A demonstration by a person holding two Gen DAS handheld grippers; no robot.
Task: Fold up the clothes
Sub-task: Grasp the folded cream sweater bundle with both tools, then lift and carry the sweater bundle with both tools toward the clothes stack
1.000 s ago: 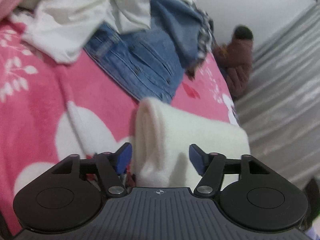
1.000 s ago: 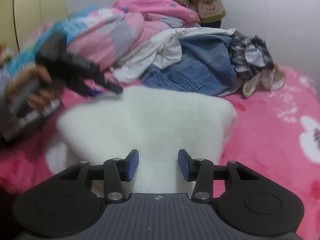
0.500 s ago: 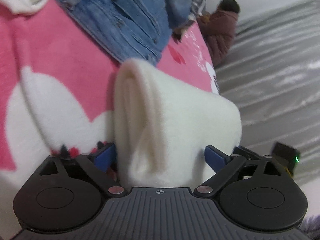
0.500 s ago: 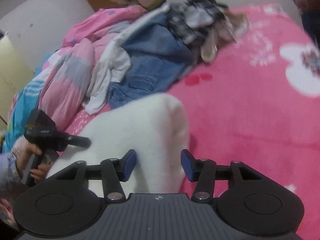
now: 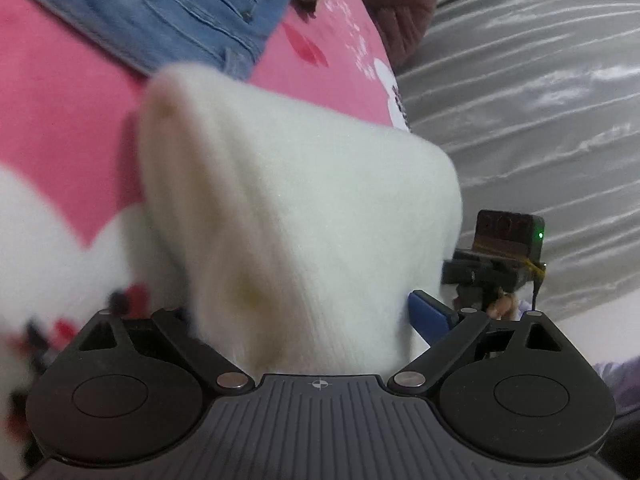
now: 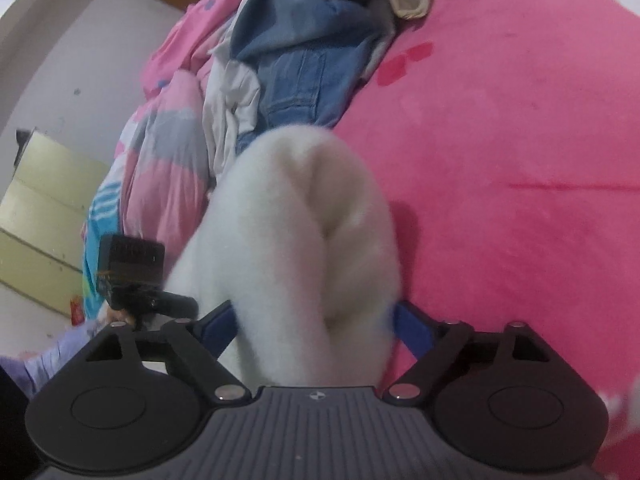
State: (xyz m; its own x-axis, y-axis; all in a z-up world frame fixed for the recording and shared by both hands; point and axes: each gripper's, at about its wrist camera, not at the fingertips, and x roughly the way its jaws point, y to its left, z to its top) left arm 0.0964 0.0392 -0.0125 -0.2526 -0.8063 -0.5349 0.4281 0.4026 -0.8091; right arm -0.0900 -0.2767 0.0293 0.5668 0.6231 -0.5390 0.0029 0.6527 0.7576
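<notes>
White fleece garment (image 5: 304,216) is folded into a thick bundle on the pink bed (image 6: 520,160), near its edge, with the unfolded clothes pile (image 6: 296,56) beyond it. It looks soft, light, bulky and springy, so I'd expect the folds to puff open and a thin pinch to slip. Best hold: the doubled end edges, deep bite.

Left gripper (image 5: 304,320): fingers wide and closing slightly, fleece between them, pads not visibly pressing. Right gripper (image 6: 312,324): fingers wide and opening, fleece between them. The two sit at opposite ends of the bundle, each angled down along it.
</notes>
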